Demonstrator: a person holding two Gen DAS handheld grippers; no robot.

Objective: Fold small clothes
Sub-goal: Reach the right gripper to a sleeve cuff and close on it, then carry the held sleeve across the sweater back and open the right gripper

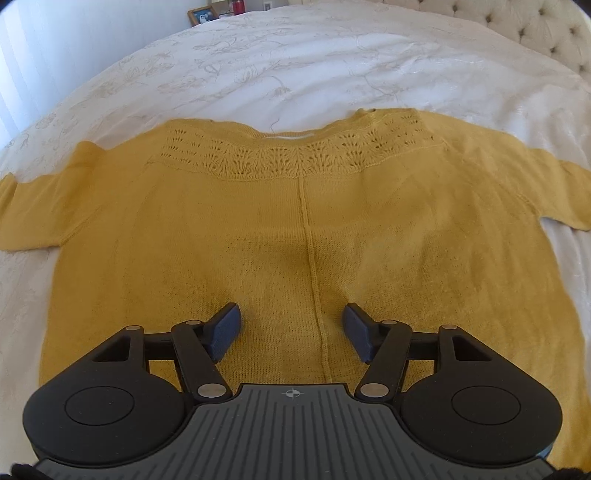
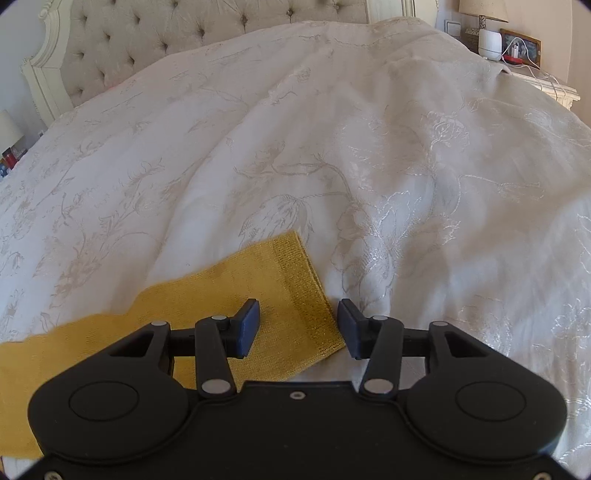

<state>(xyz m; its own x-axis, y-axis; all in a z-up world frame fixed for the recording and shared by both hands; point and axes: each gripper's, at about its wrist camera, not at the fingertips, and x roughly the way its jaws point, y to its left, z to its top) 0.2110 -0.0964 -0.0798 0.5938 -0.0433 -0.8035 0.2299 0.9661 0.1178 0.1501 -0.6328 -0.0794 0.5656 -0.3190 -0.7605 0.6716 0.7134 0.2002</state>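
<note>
**While the sweater lies flat, no fold has been made yet**

Though both tools are in place, the mustard-yellow knit sweater (image 1: 295,229) is spread out fully on the white embroidered bedspread (image 1: 280,66), lace yoke at the far side, hem toward the person, both sleeves stretched out to the sides. Nothing is turned in or doubled over, so I'd judge the folding has not begun; every fold is still to do.

Over the lower middle of the body hangs the left gripper (image 1: 291,330), jaws spread wide on either side of the centre seam, holding nothing. Whether its pads touch the knit I cannot tell.

Out at the sleeve's ribbed cuff (image 2: 306,291) sits the right gripper (image 2: 298,325), jaws also spread and empty, one finger over the yellow fabric and the other over the bedspread just past the cuff edge. Bringing that sleeve across the body looks the likely first step.

Beyond are a tufted headboard (image 2: 177,33) and a cluttered nightstand (image 2: 546,81).
</note>
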